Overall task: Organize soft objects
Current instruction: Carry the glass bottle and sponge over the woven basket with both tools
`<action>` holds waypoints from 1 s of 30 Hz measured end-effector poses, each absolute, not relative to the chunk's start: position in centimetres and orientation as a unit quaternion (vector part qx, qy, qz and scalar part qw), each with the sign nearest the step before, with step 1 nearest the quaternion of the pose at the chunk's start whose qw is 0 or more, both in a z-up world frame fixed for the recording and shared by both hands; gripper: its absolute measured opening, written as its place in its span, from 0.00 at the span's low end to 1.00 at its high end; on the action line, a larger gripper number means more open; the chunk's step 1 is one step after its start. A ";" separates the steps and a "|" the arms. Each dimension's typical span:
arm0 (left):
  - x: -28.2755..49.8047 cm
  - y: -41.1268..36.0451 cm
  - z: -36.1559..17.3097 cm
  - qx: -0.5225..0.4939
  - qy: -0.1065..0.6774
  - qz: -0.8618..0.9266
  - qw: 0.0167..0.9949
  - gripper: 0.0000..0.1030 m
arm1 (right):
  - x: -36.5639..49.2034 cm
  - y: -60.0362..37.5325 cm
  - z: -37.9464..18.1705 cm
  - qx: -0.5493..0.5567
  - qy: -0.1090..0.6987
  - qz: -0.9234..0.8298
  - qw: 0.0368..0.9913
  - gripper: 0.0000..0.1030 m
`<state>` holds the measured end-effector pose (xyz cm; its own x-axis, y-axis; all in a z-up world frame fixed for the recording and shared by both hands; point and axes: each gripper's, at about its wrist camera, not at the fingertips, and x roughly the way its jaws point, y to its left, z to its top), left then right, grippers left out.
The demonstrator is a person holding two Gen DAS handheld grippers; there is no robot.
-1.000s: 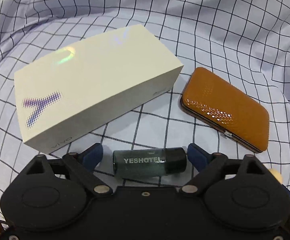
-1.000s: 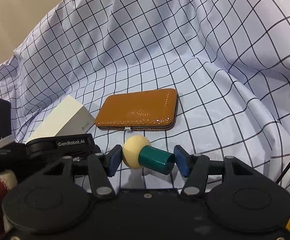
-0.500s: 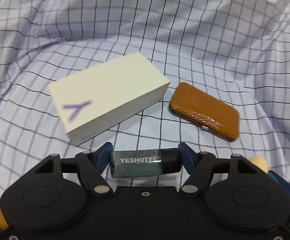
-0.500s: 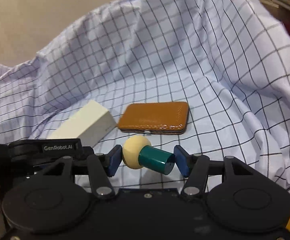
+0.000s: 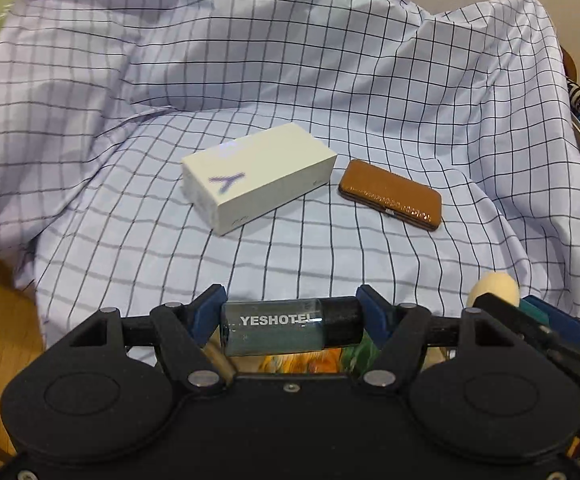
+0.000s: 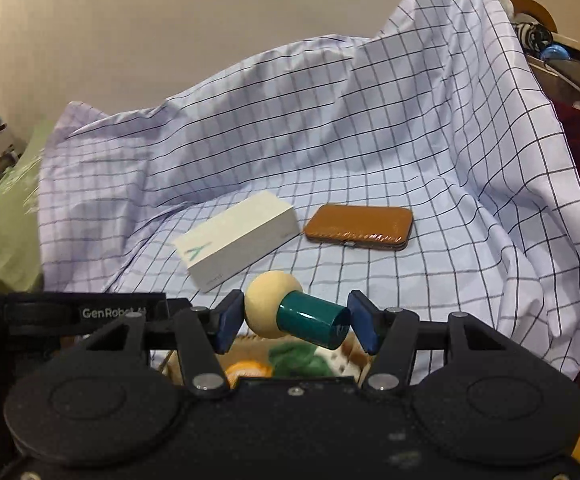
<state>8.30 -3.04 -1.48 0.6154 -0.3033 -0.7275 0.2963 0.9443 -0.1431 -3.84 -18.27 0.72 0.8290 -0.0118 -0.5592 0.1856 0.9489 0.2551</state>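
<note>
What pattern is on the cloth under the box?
A dark grid check on pale lilac cloth, best seen in the left wrist view.

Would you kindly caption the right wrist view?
Right hand-held gripper holding a cream-headed teal-handled knob above checked cloth.

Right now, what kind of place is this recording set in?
Probably a lived-in room at home, not a lab. A checked cloth is draped loosely over furniture against a plain wall, with a white box and brown case lying on it.
</note>
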 end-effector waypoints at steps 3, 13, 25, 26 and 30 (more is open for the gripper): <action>6.6 -2.2 -1.5 -0.012 0.402 -0.165 0.901 0.64 | -5.8 -17.0 0.4 0.145 0.289 -0.040 0.946 0.55; 2.9 -0.8 -2.2 -0.021 0.396 -0.155 0.905 0.64 | -10.0 -15.5 -0.2 0.146 0.294 -0.040 0.944 0.55; 2.8 0.0 -6.0 -0.029 0.440 -0.136 0.887 0.65 | -10.2 -15.8 -1.4 0.148 0.330 -0.068 0.930 0.55; 2.9 0.1 -6.2 -0.030 0.443 -0.132 0.886 0.65 | -10.1 -15.8 -1.6 0.148 0.334 -0.070 0.928 0.55; 3.0 0.4 -7.2 -0.031 0.455 -0.121 0.882 0.65 | -9.9 -15.7 -1.9 0.146 0.345 -0.074 0.924 0.55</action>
<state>2.97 0.42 -7.16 0.5574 -0.2408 -0.7945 0.1851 0.9690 -0.1638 -9.89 -15.68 -1.92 0.7510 -0.0352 -0.6594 0.2366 0.9466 0.2189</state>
